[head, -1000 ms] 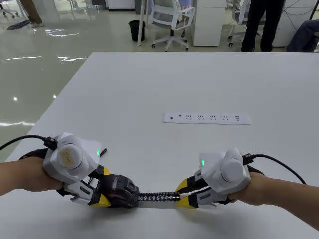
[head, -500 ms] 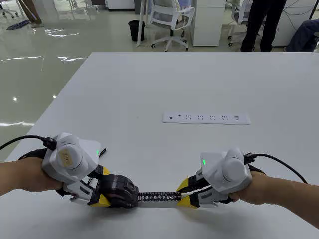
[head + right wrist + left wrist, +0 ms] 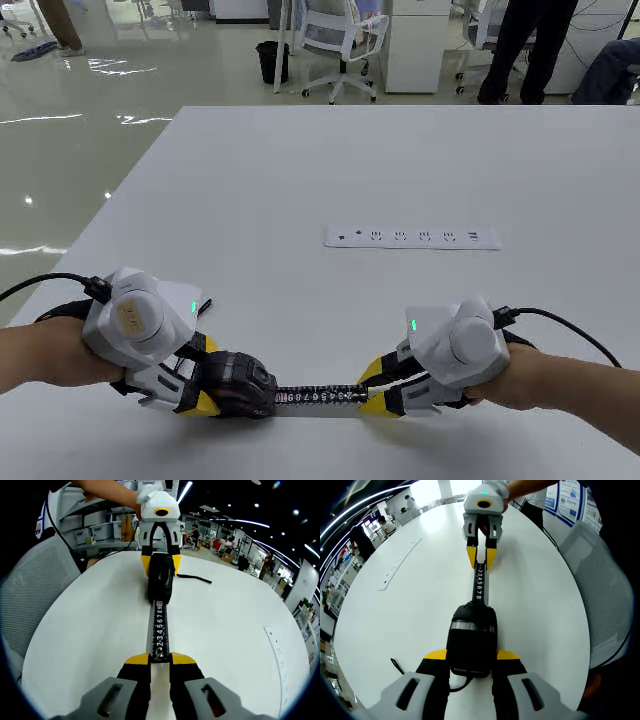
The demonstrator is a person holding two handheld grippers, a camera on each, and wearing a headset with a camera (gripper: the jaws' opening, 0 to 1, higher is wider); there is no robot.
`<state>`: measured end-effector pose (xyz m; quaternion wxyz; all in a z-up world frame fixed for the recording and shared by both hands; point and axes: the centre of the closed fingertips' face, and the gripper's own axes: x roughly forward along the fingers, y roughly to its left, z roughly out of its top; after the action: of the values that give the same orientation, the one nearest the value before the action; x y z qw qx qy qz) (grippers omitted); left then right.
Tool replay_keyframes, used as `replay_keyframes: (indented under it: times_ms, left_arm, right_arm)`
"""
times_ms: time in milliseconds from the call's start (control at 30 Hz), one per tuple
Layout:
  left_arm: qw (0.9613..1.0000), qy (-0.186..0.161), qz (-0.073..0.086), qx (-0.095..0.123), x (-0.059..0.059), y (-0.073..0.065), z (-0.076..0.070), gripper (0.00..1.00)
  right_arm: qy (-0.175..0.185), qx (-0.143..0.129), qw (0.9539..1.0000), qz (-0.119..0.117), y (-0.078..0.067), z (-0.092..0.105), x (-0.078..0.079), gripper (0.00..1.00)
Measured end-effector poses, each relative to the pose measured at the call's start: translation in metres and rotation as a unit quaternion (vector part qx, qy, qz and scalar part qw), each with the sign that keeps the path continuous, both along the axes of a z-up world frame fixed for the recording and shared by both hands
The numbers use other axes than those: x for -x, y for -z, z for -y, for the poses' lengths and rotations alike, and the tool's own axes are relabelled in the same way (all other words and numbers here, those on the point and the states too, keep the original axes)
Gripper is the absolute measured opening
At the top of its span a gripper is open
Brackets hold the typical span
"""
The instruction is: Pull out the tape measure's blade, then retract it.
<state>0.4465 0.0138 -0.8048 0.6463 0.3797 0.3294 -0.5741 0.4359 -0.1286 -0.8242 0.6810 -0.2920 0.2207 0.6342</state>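
Office: swivel chair [image 3: 340, 35], cabinet [image 3: 418, 45], bin [image 3: 270, 60] on glossy floor [image 3: 80, 130], pwr strip [image 3: 413, 237] on desk [image 3: 300, 160].

On table [image 3: 400, 160], tape measure [image 3: 240, 383] within left claw [image 3: 208, 374], blade [image 3: 320, 396] running right into right claw [image 3: 371, 388], power strip [image 3: 412, 237] behind.

Case [image 3: 240, 383] lower left: black. Blade [image 3: 318, 396]: black, white numerals. Left gripper [image 3: 207, 375], right gripper [image 3: 372, 389]: white bodies, yellow tips, green LEDs. Table [image 3: 300, 170], centre strip [image 3: 412, 237]: white.

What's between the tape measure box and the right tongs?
The numbered blade runs from the tape measure to the right tongs; right gripper view shows it.
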Motion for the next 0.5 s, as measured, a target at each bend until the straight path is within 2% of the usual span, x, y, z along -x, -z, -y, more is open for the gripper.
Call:
replay_keyframes:
  times_ms: [500]
  left_arm:
    - [1.0000, 0.000, 0.000, 0.000, -0.0007, 0.0000, 0.0009, 0.27]
  right_arm:
    - [0.000, 0.001, 1.0000, 0.001, -0.0004, 0.0070, -0.0010, 0.12]
